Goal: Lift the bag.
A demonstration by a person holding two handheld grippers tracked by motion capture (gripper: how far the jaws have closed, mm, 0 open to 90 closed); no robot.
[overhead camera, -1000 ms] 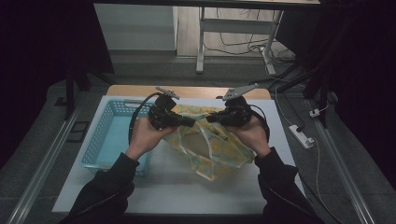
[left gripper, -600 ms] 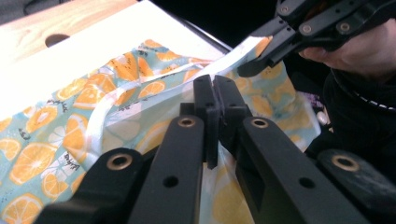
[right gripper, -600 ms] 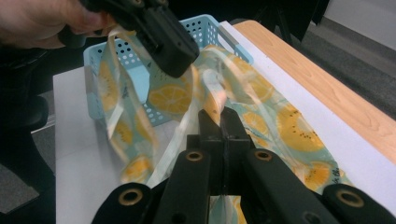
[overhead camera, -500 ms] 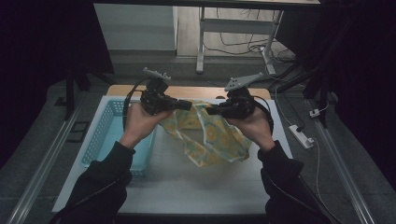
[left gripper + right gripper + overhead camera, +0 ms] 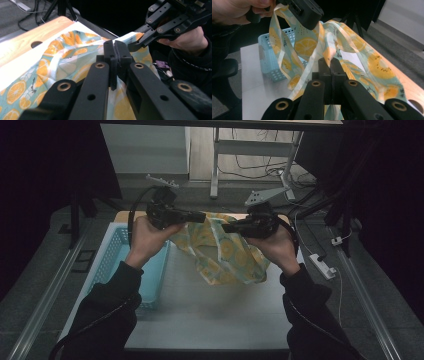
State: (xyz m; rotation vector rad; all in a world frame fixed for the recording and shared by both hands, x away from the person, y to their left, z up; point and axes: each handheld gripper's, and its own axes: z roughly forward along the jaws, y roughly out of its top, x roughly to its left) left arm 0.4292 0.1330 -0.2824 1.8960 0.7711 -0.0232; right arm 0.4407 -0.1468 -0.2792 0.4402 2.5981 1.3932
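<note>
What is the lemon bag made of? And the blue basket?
The lemon-print bag looks like thin, soft cloth, perhaps cotton: it folds and droops, with a matte face. The blue basket looks like hard plastic, with stiff walls full of even little holes and a slight shine.

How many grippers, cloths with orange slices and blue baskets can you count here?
Grippers: 2, the left gripper and the right gripper, both pinching the cloth
Orange-slice cloths: 1, the cloth
Blue baskets: 1, the basket
Total: 4
</note>
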